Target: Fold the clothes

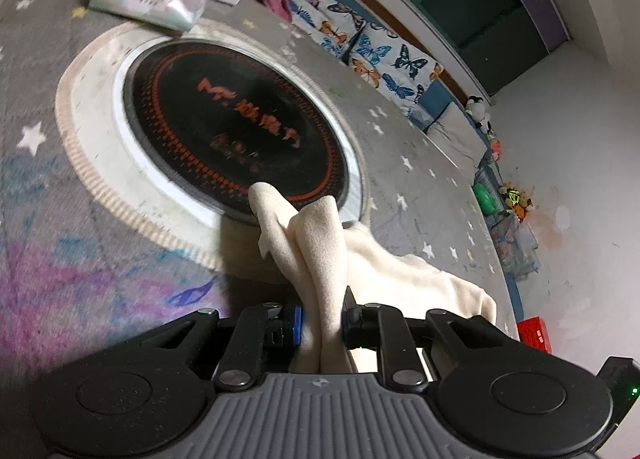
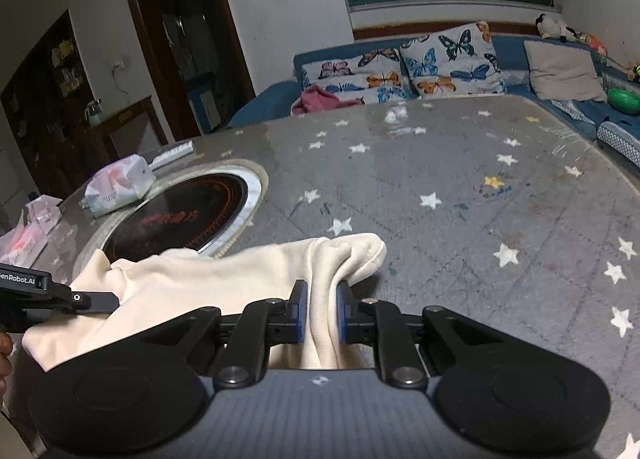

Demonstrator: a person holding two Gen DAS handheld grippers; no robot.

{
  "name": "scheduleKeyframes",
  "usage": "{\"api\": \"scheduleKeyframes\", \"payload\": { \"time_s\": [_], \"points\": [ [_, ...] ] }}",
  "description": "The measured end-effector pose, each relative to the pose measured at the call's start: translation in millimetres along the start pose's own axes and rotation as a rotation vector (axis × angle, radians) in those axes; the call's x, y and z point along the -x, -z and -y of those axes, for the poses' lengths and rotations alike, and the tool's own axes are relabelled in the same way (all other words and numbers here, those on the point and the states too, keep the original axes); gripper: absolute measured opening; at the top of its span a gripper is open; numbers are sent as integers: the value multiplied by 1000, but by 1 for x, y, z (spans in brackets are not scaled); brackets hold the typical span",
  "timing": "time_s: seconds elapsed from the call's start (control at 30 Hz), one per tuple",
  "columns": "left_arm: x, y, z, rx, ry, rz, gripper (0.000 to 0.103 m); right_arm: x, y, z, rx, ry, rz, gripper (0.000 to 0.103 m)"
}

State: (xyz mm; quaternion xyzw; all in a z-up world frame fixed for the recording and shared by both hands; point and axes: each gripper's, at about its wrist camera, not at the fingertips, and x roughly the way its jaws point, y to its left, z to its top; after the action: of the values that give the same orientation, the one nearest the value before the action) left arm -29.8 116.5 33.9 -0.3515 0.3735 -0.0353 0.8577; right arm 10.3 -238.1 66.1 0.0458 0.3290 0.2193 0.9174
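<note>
Both tongs, left (image 1: 321,317) and right (image 2: 322,313), pinch cream cloth (image 2: 224,279)

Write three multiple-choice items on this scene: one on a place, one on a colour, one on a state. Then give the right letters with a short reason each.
1. Where does the tissue pack lie?
A. on the sofa
B. on the table beside the round cooktop
C. on the floor

2. What colour is the garment being handled?
A. cream
B. navy
C. red

3. What state is the right tool in?
A. open, holding nothing
B. shut on the garment
C. out of view

Answers:
1 B: the pack rests on the star-print tablecloth at the cooktop's rim.
2 A: the cloth is plain cream in both views.
3 B: bunched cloth is clamped between its blue pads; the left tool grips another part of the same garment likewise.
</note>
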Motion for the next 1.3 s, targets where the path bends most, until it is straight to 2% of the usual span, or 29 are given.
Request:
{"api": "scheduleKeyframes", "payload": {
  "time_s": [0.3, 0.63, 1.1, 1.3],
  "points": [
    [-7, -1, 37, -86, 24, -11, 18, 25, -8, 6, 5, 33, 69, 13],
    [-40, 3, 94, -183, 68, -57, 18, 52, -16, 37, -4, 143, 112, 13],
    [-95, 14, 170, -283, 140, -116, 18, 86, -25, 105, -72, 306, 162, 13],
    [-123, 28, 192, -303, 162, -182, 18, 93, -22, 134, -105, 376, 162, 13]
  ]
}}
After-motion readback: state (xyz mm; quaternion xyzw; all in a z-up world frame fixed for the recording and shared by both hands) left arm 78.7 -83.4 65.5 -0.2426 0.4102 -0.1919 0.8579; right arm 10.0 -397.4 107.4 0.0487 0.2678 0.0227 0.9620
